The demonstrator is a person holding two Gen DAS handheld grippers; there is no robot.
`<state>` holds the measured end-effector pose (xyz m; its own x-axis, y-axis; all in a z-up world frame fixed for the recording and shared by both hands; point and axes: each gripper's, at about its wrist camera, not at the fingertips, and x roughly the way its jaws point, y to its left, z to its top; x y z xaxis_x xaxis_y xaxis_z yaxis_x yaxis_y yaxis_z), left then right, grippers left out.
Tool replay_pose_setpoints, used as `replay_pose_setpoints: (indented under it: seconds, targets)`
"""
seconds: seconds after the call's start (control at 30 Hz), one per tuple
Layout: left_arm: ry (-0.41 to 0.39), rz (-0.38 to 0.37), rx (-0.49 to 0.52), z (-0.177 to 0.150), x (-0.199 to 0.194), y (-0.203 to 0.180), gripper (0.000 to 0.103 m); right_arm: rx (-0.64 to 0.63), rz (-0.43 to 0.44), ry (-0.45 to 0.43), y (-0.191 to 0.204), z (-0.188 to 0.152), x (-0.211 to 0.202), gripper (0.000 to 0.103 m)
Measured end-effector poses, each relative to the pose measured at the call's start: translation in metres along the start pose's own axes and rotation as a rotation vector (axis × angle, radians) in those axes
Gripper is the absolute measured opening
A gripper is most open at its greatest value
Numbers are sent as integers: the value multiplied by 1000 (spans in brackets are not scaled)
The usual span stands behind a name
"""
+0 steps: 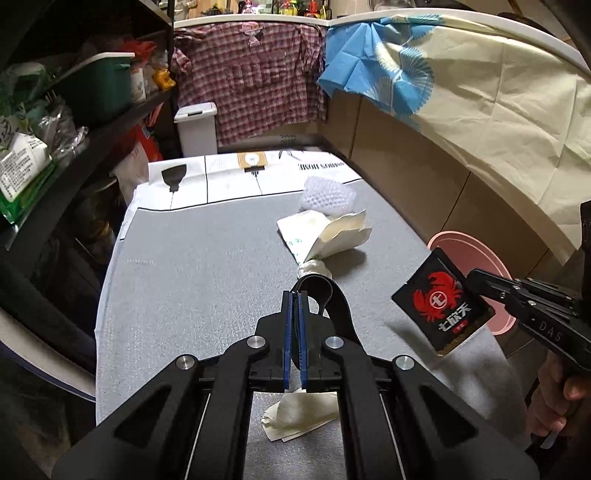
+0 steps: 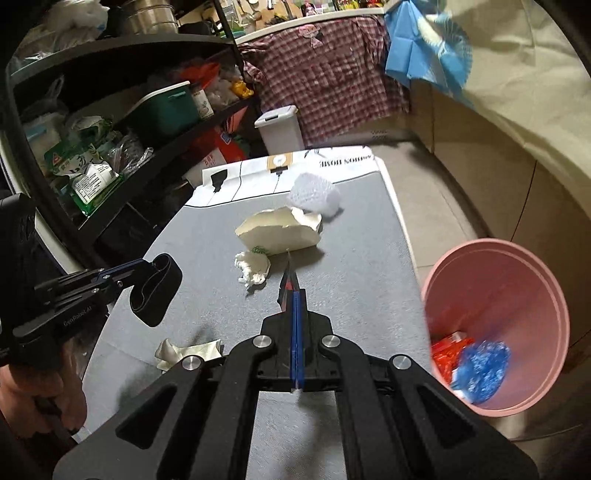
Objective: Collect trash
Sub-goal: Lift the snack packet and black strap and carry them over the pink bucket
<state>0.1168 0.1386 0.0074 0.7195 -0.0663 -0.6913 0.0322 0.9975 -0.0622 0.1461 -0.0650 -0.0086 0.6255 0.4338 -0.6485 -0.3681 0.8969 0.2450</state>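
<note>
Lighting is indoor, moderate and even, from overhead; the grey worktop (image 1: pixel 192 266) is well lit, while the shelving (image 1: pixel 55 155) at left falls into deep shade. Soft shadows lie beneath the crumpled paper (image 2: pixel 253 267). Small glare spots sit on the metal pivots. Strong fisheye bending curves straight edges near the borders, with black vignetting in the corners. The pink bin (image 2: pixel 498 332) and its contents show motion blur in the right wrist view; the centre stays sharp.

Home kitchen: cluttered pantry shelves (image 2: pixel 122 122), countertop bottles (image 1: pixel 295 7), hanging shirt (image 1: pixel 255 74).
</note>
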Motion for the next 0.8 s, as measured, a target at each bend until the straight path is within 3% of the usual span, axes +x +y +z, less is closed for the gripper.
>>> replay_pose_setpoints:
  seconds: [0.43,0.8]
  targets:
    - [-40,-16,-7,-2,-22,-9,3,-101,-43,-47,-8,20,-54,0]
    - [-34,-24,-14,-17,-22,-36,3,-109,-67,-85,-41,31,-78,0]
